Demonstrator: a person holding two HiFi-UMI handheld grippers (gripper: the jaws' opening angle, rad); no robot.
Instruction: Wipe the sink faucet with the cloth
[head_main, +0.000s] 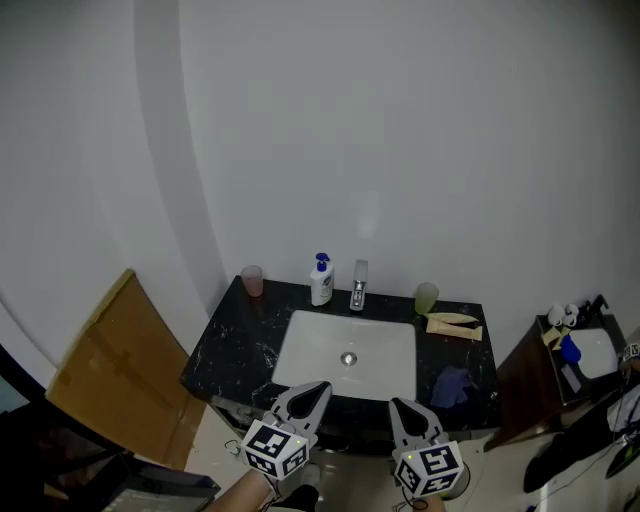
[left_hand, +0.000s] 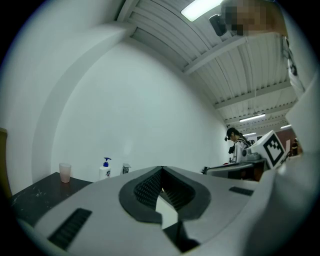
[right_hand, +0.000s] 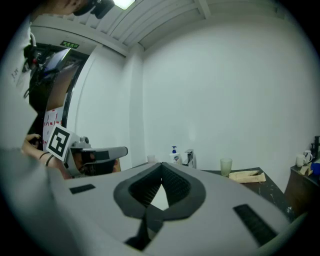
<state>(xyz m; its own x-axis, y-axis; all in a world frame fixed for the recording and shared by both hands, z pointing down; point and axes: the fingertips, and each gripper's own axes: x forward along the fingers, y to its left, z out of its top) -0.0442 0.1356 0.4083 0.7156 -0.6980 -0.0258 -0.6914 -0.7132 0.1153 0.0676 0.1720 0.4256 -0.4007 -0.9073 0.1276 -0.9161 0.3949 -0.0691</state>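
Wall (head_main: 400, 150), plain and white, filled most of the head view. Below it stood a black marble counter (head_main: 235, 345), with a cardboard sheet (head_main: 115, 370) leaning at its nine o'clock side. A white sink (head_main: 310, 350) was set into the counter's middle.

At the sink's six o'clock, short of the counter edge, the left gripper (head_main: 318, 386) and the right gripper (head_main: 398, 404) pointed toward the basin. Each had its fingers pressed together at the tips, with nothing between them.

The dark blue cloth (head_main: 452, 386) lay crumpled on the counter at the sink's four o'clock, apart from both grippers. The soap bottle (head_main: 321, 281) stood at eleven o'clock and the faucet (head_main: 358, 286) at twelve. A pink cup (head_main: 252, 281) stood at ten o'clock and a green cup (head_main: 426, 298) at two.
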